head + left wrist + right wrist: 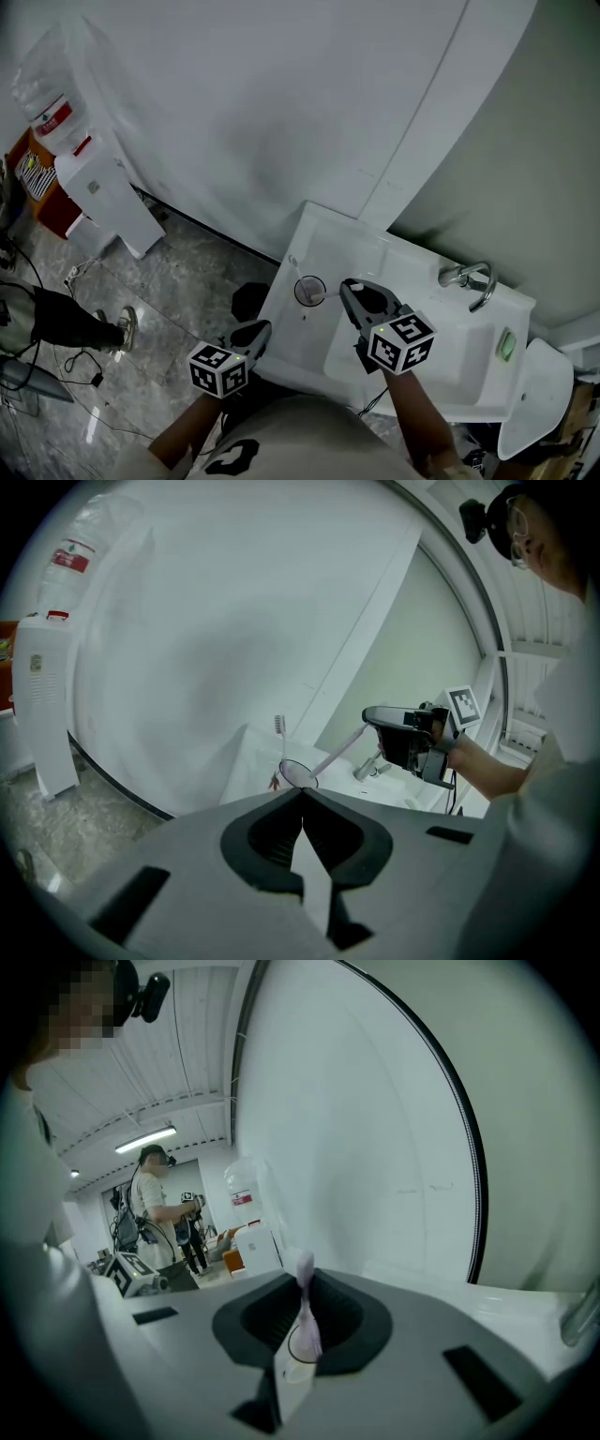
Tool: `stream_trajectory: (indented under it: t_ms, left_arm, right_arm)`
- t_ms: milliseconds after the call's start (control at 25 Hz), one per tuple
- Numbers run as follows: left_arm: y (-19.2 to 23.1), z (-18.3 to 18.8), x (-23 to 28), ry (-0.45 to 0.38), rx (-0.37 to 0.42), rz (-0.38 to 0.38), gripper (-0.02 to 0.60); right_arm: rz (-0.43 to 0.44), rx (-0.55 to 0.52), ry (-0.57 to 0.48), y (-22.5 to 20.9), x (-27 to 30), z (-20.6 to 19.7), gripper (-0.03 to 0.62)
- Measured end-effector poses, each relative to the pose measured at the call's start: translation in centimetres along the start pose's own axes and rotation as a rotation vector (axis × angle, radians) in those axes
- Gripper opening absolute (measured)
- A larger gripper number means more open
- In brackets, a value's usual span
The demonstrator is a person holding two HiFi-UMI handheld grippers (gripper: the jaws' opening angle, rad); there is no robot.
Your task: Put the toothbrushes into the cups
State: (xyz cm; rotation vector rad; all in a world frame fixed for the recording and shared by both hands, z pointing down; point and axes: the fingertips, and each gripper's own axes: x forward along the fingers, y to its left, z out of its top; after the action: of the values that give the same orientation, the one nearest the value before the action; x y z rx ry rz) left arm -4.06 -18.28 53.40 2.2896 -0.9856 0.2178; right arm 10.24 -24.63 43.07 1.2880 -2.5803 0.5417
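Head view: both forearms reach forward over the near rim of a white washbasin [412, 258]. The right claw [345, 287] points slightly downward and is closed on a toothbrush [327, 295]. The toothbrush's far end lies at the rim of a clear cup [309, 291], which stands on the basin's left corner. The left claw [263, 328] hangs just off the basin's left edge, apart from the cup.

Left gripper view: the left claw's jaws meet at the tips with nothing between them. Only this view shows a second toothbrush [278, 747] standing upright in the cup, and the held one slanting down to the cup's rim.

Right gripper view: the jaws pinch the toothbrush narrowly, and the cup's mouth shows between them.
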Motion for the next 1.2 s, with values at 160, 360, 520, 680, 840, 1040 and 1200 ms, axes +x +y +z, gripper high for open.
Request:
stream_trajectory:
  t_ms: [160, 360, 520, 680, 840, 1040, 1200]
  left_arm:
    - [0.0, -0.2, 0.0, 0.003, -0.003, 0.001, 0.02]
    - [0.0, -0.4, -0.2, 0.009, -0.005, 0.007, 0.02]
    - [-0.1, -0.3, -0.1, 0.009, -0.005, 0.007, 0.02]
    - [0.0, -0.3, -0.1, 0.011, -0.006, 0.007, 0.02]
    - [0.2, -0.6, -0.1, 0.014, -0.009, 0.011, 0.02]
    - [0.5, -0.8, -0.1, 0.015, -0.013, 0.014, 0.02]
    - [0.7, -0.9, -0.2, 0.015, -0.015, 0.013, 0.02]
  right_arm:
    - [-0.013, 0.006, 0.007, -0.5, 0.5, -0.8, 0.038]
    - [-0.016, 0.012, 0.01, -0.6, 1.1, -1.4, 0.038]
    - [-0.009, 0.022, 0.016, -0.6, 1.6, -2.0, 0.038]
    - [-0.008, 0.021, 0.025, -0.5, 2.2, -2.6, 0.038]
    - [-0.014, 0.025, 0.044, -0.8, 2.5, -3.6, 0.038]
    - [-0.017, 0.046, 0.052, -1.0, 3.0, -4.6, 0.04]
    - [-0.013, 0.058, 0.06, -1.0, 3.7, -5.4, 0.04]
